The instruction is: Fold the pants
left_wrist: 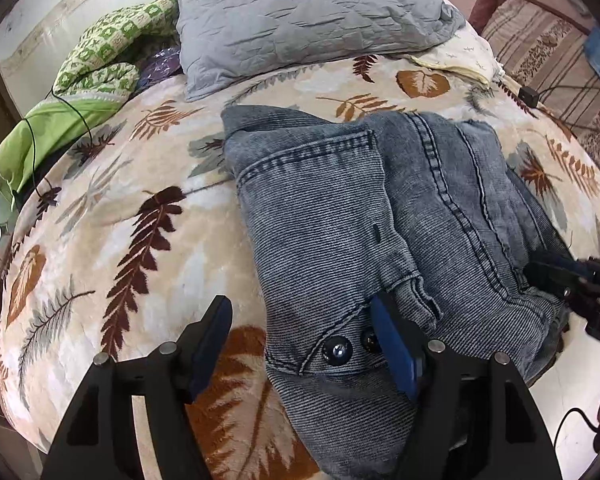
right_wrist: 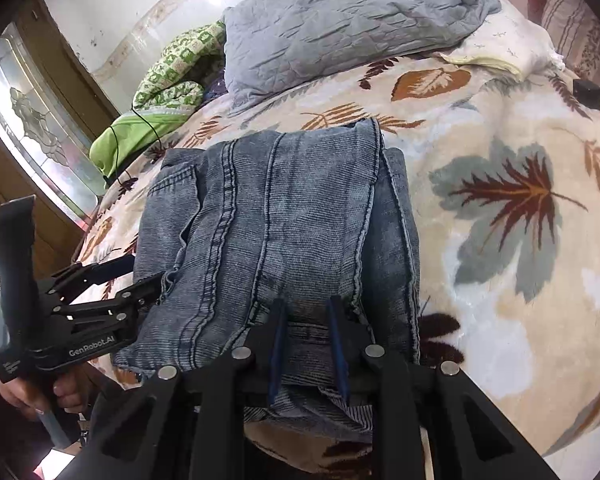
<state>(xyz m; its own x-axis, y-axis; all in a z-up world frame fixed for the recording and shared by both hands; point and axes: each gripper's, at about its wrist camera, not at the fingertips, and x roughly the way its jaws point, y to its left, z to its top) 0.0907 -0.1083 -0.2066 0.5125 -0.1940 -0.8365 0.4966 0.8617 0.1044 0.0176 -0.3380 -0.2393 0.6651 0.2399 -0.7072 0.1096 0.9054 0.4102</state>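
Grey-blue denim pants (left_wrist: 340, 208) lie folded in a stack on the leaf-patterned blanket (left_wrist: 120, 220); they also show in the right wrist view (right_wrist: 280, 208). My left gripper (left_wrist: 300, 328) is open wide over the near left edge of the stack, beside two dark buttons (left_wrist: 338, 350). Its right finger rests on the denim. My right gripper (right_wrist: 306, 320) has its jaws narrowly parted around a fold at the near edge of the pants; whether it pinches the cloth I cannot tell. It shows at the right edge of the left wrist view (left_wrist: 556, 276).
A grey pillow (left_wrist: 308, 20) lies at the head of the bed. Green patterned cloth (left_wrist: 100, 64) and a black cable (left_wrist: 76, 108) lie at the far left. A striped sofa (left_wrist: 560, 56) stands at the right. A glass door (right_wrist: 32, 128) is on the left.
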